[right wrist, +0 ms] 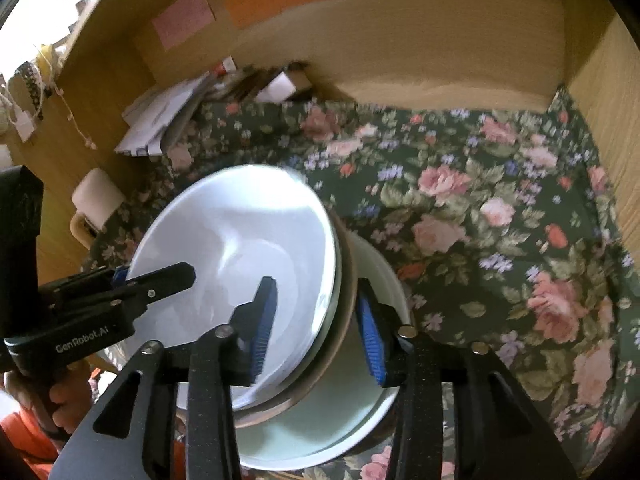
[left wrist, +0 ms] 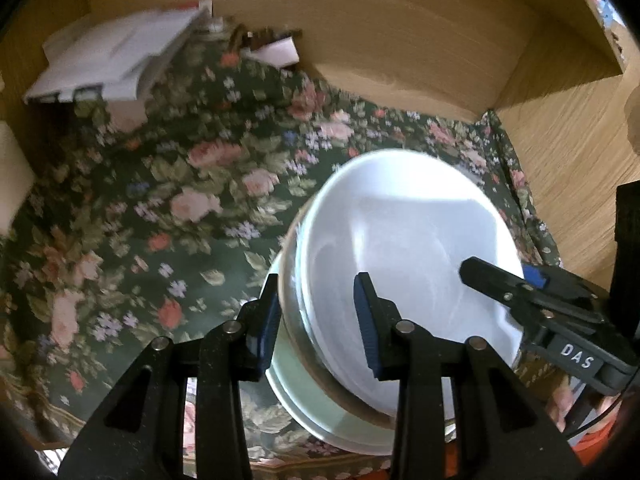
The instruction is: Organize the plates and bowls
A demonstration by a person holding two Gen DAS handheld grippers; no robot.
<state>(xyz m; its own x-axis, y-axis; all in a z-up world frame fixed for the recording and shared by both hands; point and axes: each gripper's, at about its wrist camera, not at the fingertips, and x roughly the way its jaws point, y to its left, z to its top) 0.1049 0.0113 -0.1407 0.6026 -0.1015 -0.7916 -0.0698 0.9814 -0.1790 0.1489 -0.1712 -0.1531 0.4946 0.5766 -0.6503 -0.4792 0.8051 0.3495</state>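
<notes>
Judging the bowl stack [left wrist: 420, 240] slick and breakable, we favour its rim — left gripper [left wrist: 316, 320] clamped there, right gripper [right wrist: 316, 332] astride, unclenched.

white bowl [left wrist: 408, 248] | tilted, nested in stack | over white plate [right wrist: 320, 432] | on floral cloth

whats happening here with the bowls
A person holds a gripper in each hand, both at a white bowl that sits tilted in a wider white dish on a floral cloth inside a wooden cabinet. The left gripper straddles the stack's left rim, one jaw outside, one inside the bowl. The right gripper straddles the opposite rim, and its blue pads look clear of it. White papers lie at the back.
</notes>
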